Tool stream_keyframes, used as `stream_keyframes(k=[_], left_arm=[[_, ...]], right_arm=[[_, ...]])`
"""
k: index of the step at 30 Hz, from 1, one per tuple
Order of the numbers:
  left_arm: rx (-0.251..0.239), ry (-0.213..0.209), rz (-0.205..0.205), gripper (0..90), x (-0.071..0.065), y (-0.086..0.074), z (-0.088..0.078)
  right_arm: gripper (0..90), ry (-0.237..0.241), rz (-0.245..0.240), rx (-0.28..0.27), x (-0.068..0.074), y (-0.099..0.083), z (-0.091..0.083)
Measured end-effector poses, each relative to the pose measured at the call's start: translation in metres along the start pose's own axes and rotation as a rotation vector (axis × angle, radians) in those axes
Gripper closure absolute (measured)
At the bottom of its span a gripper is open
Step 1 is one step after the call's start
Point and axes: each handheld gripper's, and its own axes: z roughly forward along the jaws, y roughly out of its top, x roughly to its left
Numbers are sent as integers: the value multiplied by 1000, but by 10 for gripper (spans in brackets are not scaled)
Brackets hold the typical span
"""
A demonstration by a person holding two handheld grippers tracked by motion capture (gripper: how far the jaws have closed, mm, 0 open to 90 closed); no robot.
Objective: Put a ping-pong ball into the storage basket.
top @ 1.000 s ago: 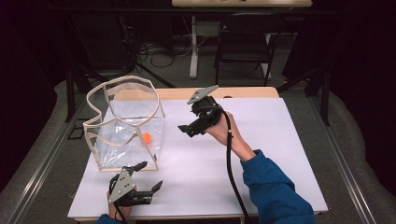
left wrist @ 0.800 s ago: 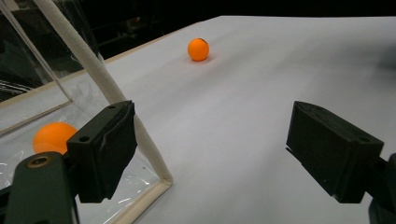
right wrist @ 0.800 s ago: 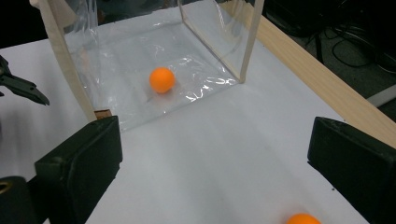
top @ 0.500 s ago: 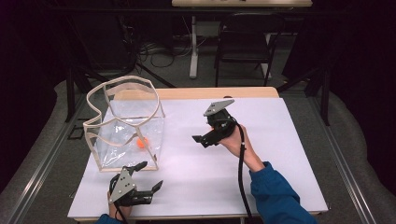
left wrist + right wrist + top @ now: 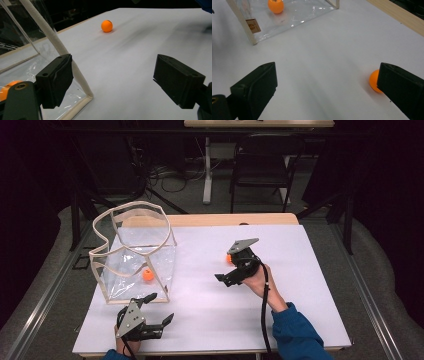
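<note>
Table: white top, with a bare wooden strip along the far edge.

On it:
- Clear bag with pale trim, standing open near the far left corner; its base rests on the top, and its near corner reaches toward the near edge. A small brown label shows on one side wall.
- Orange ball inside the bag, on its floor.
- Second orange ball loose on the top, right of centre, well apart from the bag.
</note>
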Motion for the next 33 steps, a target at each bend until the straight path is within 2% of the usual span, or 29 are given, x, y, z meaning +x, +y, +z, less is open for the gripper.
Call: stream_keyframes(k=[6, 22, 33], left_arm=[[-4, -2, 0, 159, 0, 0, -1], [-6, 3, 4, 159, 1, 0, -3], [-5, -2, 6, 159, 1, 0, -2]], right_arm=[[26, -17, 6, 11, -1, -5, -1], [26, -97, 42, 33, -24, -18, 0], [26, -122, 55, 36, -31, -21, -1]])
